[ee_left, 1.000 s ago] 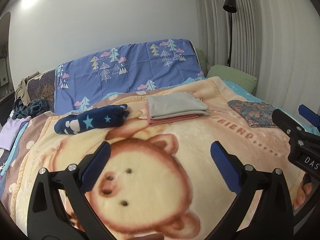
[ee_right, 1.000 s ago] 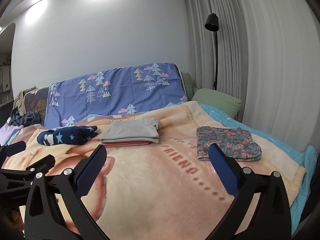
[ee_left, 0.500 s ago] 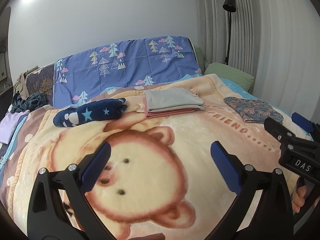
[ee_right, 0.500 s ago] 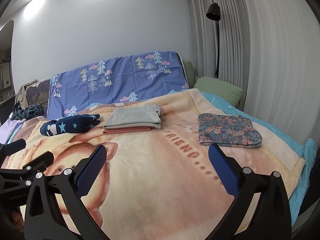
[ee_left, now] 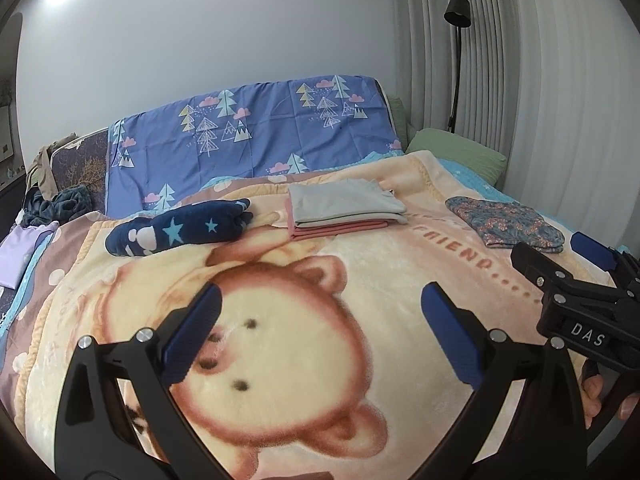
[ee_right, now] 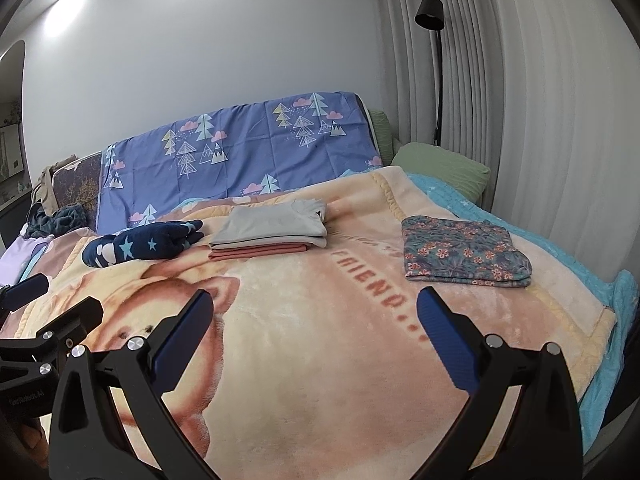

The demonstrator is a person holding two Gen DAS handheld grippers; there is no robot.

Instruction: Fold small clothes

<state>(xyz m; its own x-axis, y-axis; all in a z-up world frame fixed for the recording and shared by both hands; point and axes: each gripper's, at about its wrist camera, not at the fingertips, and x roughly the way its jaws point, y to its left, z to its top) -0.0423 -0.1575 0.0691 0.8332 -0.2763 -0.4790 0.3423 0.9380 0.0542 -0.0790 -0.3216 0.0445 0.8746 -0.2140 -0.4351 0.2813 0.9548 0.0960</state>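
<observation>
A: Currently, what are the grippers holding?

B: Nothing. My left gripper (ee_left: 316,328) and right gripper (ee_right: 312,326) hover with jaws spread wide, empty, above the bear blanket (ee_right: 320,340), probably between items.

A: Where are the clothes?

B: Folded at the far side: grey-and-pink stack (ee_right: 272,234), floral piece (ee_right: 460,254) apart to its right, starry navy garment (ee_left: 180,232) bundled left. Judged nearly complete.

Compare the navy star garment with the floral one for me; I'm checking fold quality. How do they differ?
The navy star garment is a rounded, bunched roll, while the floral garment lies flat with squared edges. The navy one is dark with pale stars; the floral one is grey-blue with small orange flowers. The navy one lies left of the grey and pink stack, the floral one right. Both rest on the bear blanket, untouched by either gripper.
</observation>
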